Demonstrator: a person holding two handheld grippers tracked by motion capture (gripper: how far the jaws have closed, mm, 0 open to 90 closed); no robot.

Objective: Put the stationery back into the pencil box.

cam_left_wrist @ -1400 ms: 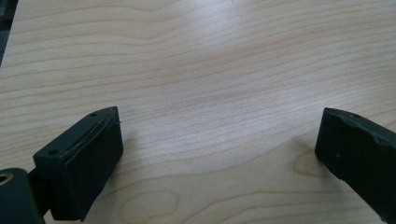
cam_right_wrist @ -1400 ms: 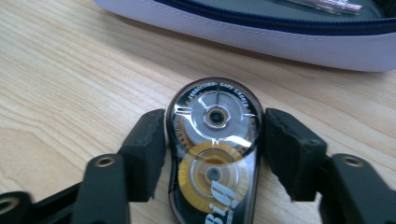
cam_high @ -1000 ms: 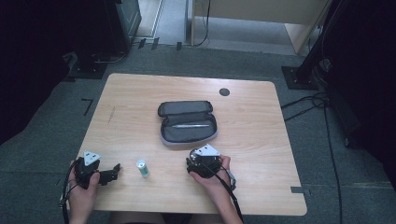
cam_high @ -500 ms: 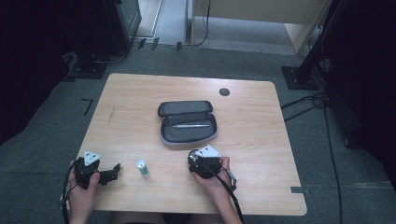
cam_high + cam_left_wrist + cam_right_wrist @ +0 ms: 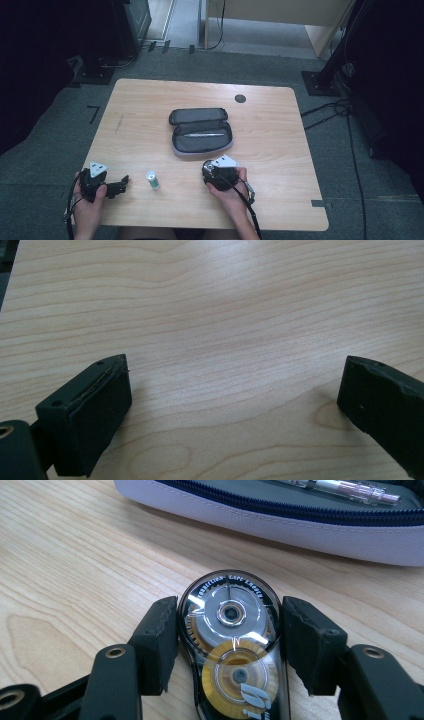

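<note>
From the high view I can't see the correction tape (image 5: 232, 652); the right claw (image 5: 212, 167) and hand cover it. In the right claw's view its lower end runs off the bottom edge, and the pencil case (image 5: 280, 522) and pen (image 5: 350, 490) are cut off at the top. The small tube (image 5: 153, 180) near the worktop's (image 5: 150, 100) front edge is too small to identify.

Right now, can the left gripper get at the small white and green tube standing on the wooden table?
Probably yes: the left gripper is open, and bare table separates it from the tube.

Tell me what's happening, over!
Right gripper shut on tape roller, jaws just closed. Left gripper open over bare table. Open pencil case just ahead, pen inside. Nothing blocking.
</note>
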